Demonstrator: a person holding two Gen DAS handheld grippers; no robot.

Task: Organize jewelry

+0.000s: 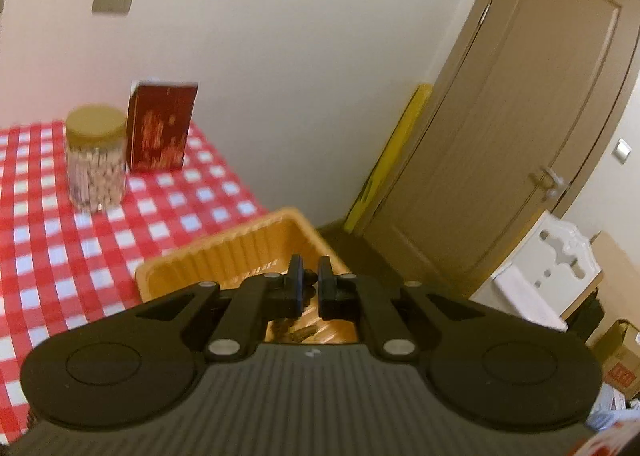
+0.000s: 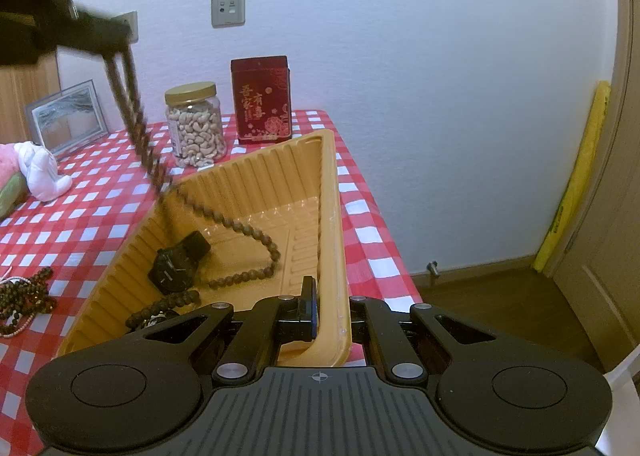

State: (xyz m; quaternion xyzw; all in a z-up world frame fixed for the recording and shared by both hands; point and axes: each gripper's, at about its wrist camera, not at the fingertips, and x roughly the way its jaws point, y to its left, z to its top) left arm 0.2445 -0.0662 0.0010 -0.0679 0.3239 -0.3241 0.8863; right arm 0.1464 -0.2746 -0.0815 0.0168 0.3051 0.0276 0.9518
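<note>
An orange ribbed tray (image 2: 256,171) lies on the checkered table. My right gripper (image 2: 332,312) is shut on the tray's near right rim. In the tray lie a black watch (image 2: 176,266) and a short brown bead bracelet (image 2: 168,306). My left gripper (image 2: 108,39) shows blurred at the upper left of the right wrist view, shut on a long brown bead necklace (image 2: 244,232) that hangs down into the tray. In the left wrist view the left gripper (image 1: 310,288) is above the tray (image 1: 240,252), fingers almost closed with a small gap.
A cashew jar (image 2: 196,125) and a red tin (image 2: 262,97) stand at the table's back. More bead jewelry (image 2: 24,300) lies left of the tray. A pink and white plush toy (image 2: 36,171) and a picture frame (image 2: 68,115) are at far left. A door (image 1: 512,127) is right.
</note>
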